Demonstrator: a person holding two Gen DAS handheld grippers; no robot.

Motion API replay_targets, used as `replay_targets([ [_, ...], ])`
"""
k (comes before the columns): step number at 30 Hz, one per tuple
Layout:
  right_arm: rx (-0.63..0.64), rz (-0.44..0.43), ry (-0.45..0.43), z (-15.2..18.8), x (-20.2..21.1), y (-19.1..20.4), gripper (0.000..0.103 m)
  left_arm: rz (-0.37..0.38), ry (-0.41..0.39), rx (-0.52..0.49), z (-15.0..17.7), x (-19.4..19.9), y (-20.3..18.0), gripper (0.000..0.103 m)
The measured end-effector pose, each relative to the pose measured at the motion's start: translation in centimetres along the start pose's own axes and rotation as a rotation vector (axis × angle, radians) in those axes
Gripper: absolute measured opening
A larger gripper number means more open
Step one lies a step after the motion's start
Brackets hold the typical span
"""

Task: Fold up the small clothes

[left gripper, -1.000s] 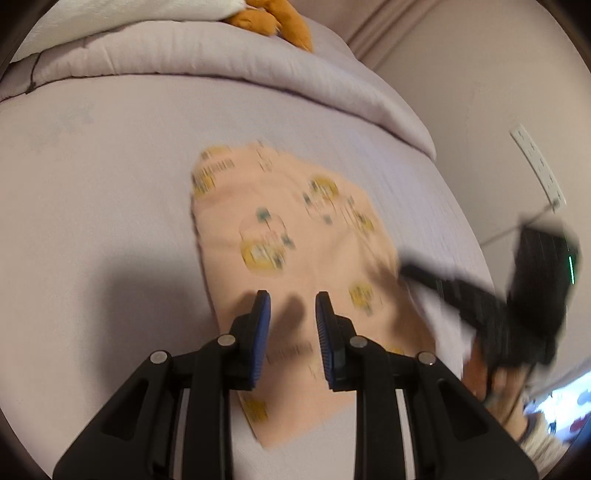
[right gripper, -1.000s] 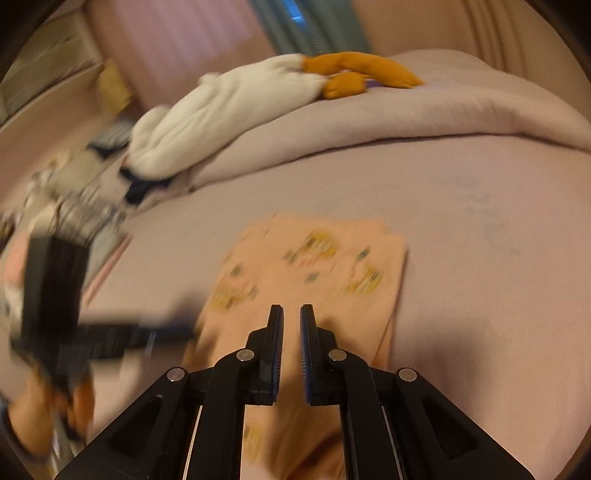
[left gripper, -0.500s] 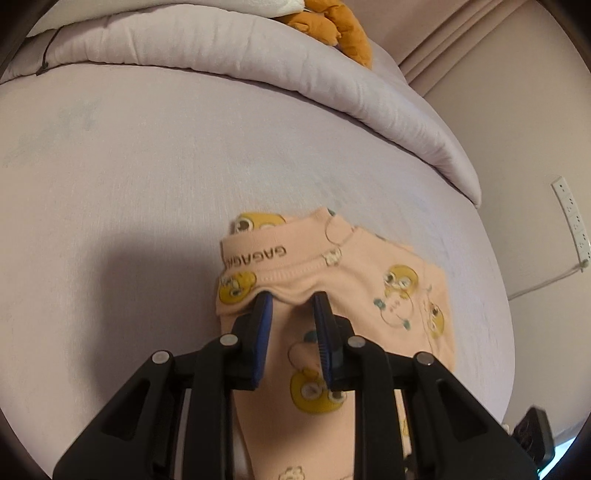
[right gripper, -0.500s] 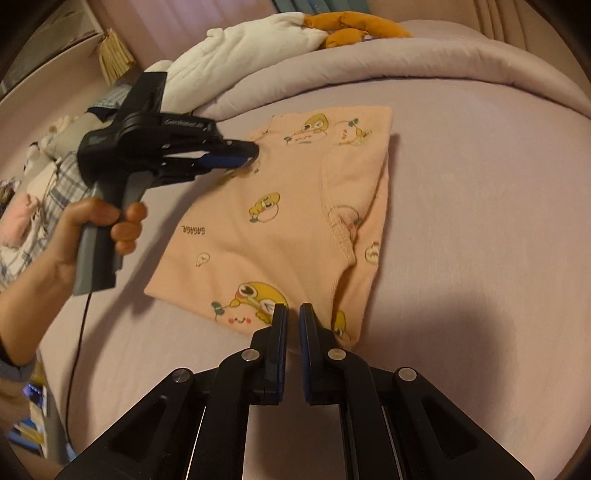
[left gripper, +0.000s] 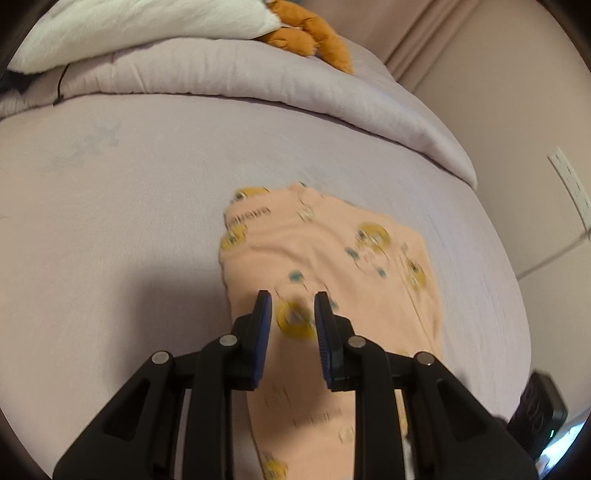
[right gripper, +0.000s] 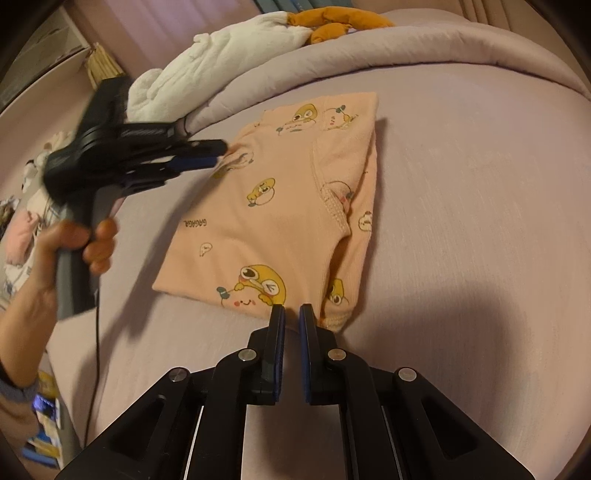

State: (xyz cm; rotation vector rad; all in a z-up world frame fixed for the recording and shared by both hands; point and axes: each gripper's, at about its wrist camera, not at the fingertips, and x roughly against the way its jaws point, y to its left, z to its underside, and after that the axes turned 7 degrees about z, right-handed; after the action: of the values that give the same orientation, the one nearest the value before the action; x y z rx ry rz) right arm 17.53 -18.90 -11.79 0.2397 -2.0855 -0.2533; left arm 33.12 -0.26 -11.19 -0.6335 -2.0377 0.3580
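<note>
- One right gripper [right gripper: 291,312], nearest in its own view: jaws nearly pressed together with a thin gap, nothing between them, tips just short of the near hem.
- One peach garment [right gripper: 280,206] straight ahead of those jaws, lying folded and flat on the lilac bed sheet [right gripper: 461,192]; yellow cartoon prints, an inner flap edge showing toward the right side.
- One left gripper [left gripper: 291,304], seen from its own camera above the garment [left gripper: 328,258]: jaws spread, nothing pinched, cloth showing through the gap; view blurred.
- Same left gripper [right gripper: 218,155] left of and beyond the right jaws, tips at the garment's far left edge, gripped by one left hand [right gripper: 74,243].
- Farthest ahead: one rolled lilac duvet [right gripper: 424,48], one white plush [right gripper: 221,66], one orange plush [right gripper: 332,24].
</note>
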Motion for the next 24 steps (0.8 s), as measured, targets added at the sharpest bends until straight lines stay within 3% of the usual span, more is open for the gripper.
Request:
replay_targets([
  [10,-0.012,0.048,0.023,0.2,0.2,0.8,0.005,-0.035,0.01,-0.098,3.7,1.5,-2.6,0.023],
  [24,-0.064,0.033,0.03,0.8,0.1,0.3,0.006,-0.078,0.104,-0.123,8.4,-0.4,-2.9,0.023],
])
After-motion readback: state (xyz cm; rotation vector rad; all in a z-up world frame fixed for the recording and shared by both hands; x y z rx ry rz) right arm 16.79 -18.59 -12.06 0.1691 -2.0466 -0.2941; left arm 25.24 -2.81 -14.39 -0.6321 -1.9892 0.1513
